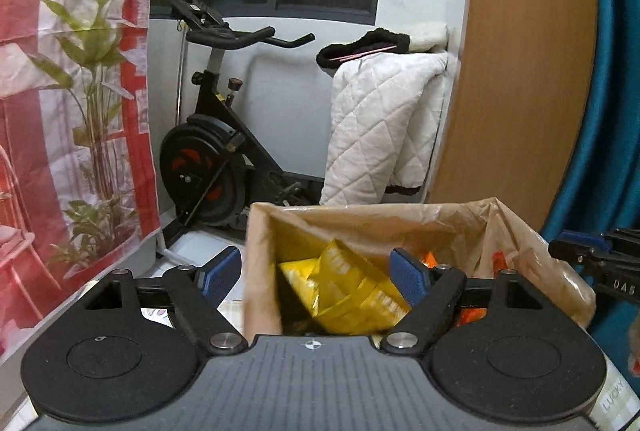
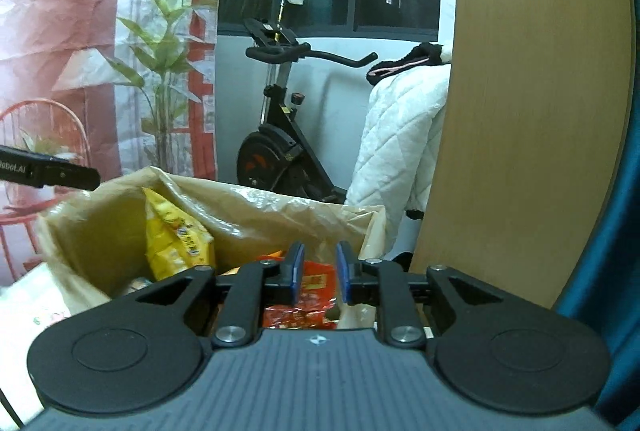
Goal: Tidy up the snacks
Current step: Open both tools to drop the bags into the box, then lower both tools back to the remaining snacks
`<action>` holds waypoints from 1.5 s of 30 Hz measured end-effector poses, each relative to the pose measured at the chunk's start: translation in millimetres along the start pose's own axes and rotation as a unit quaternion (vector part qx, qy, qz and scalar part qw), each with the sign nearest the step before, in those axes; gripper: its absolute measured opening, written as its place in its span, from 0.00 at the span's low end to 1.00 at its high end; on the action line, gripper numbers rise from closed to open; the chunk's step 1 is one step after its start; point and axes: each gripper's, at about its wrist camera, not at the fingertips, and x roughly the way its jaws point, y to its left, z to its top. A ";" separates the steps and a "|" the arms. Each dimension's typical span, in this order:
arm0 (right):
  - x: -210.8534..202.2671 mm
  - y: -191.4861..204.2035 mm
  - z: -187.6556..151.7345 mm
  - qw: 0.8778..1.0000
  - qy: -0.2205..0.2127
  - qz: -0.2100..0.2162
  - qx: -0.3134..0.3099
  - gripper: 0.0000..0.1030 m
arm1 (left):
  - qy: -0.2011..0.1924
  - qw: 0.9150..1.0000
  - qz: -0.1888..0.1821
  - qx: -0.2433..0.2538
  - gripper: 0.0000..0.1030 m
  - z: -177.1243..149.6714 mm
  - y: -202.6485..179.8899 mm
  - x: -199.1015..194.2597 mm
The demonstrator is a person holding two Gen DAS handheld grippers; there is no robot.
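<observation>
straight ahead of both cameras: a tan plastic bag (image 1: 400, 227) standing open-mouthed, its rim folded outward.

left gripper (image 1: 316, 273): jaws spread wide, blue pads well apart, one to either side of the bag's left wall. nothing pinched between them. through the gap, yellow snack packets (image 1: 348, 291) lie tilted inside the bag. an orange packet (image 1: 430, 259) shows just past the right pad, also in the bag. the other gripper's black tip pokes in at the far right edge of this view, beside the bag's right rim.

right gripper (image 2: 319, 273): jaws narrow, only a slim gap between the blue pads, nothing gripped in that gap as far as can be seen. fingers sit over the bag's right-hand part. below and between them, a red snack packet (image 2: 304, 305) inside the bag. a yellow packet stands upright against the bag's left inner wall in this view. the left gripper's black finger shows at the left edge, above the bag's rim.

background: black exercise bike (image 1: 216, 151) against a white wall, a white quilted blanket (image 1: 380, 127) draped to its right, a wooden panel (image 1: 520, 71) beside that, a teal curtain (image 1: 616, 111) on the far right, a printed plant backdrop (image 1: 72, 91) on the left, a dark window above.
</observation>
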 end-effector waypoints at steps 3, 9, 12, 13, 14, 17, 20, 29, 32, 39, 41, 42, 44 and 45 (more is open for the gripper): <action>-15.3 6.4 -3.2 1.000 -0.005 0.018 0.011 0.19 | 0.005 1.000 -0.010 -0.007 0.79 -10.4 6.3 -21.1; -51.0 22.7 -24.3 0.997 -0.014 0.056 0.044 0.19 | 0.037 0.999 -0.028 -0.009 0.77 -43.9 14.8 -52.6; -67.4 33.8 -40.9 0.996 -0.015 0.071 0.060 0.22 | 0.048 0.998 -0.029 -0.009 0.77 -62.3 21.9 -66.5; -70.8 36.8 -46.4 0.995 -0.012 0.073 0.067 0.24 | 0.052 0.998 -0.028 -0.011 0.77 -67.7 25.2 -69.1; -72.8 40.1 -52.5 0.994 -0.007 0.077 0.077 0.24 | 0.058 0.998 -0.026 -0.012 0.77 -74.9 28.7 -71.1; -75.5 49.8 -69.9 0.991 0.007 0.084 0.103 0.24 | 0.075 0.997 -0.015 -0.009 0.76 -92.8 37.7 -71.6; -74.4 63.1 -90.0 0.988 0.025 0.091 0.120 0.24 | 0.087 0.996 -0.011 -0.020 0.75 -108.8 47.7 -70.8; -33.8 89.2 -140.0 0.977 0.123 0.087 0.148 0.26 | 0.108 0.994 0.001 -0.018 0.74 -142.0 59.3 -58.5; -9.1 95.1 -147.2 0.977 0.146 0.073 0.136 0.39 | 0.111 0.993 -0.004 -0.031 0.74 -148.6 61.2 -52.1; 50.7 111.4 -155.1 0.969 0.207 0.059 0.119 0.50 | 0.117 0.992 -0.008 -0.044 0.74 -156.8 63.4 -38.7; 58.5 116.1 -155.9 0.972 0.210 0.030 0.102 0.50 | 0.118 0.992 -0.009 -0.046 0.74 -158.7 62.4 -34.2; 62.0 117.1 -156.4 0.972 0.213 0.018 0.097 0.50 | 0.119 0.992 -0.011 -0.048 0.74 -159.8 61.7 -31.4; 64.8 117.5 -159.8 0.971 0.221 0.008 0.094 0.50 | 0.125 0.991 -0.017 -0.051 0.74 -162.3 59.9 -25.5; 64.3 117.3 -162.0 0.970 0.224 0.005 0.091 0.50 | 0.131 0.990 -0.021 -0.054 0.74 -163.7 58.4 -21.6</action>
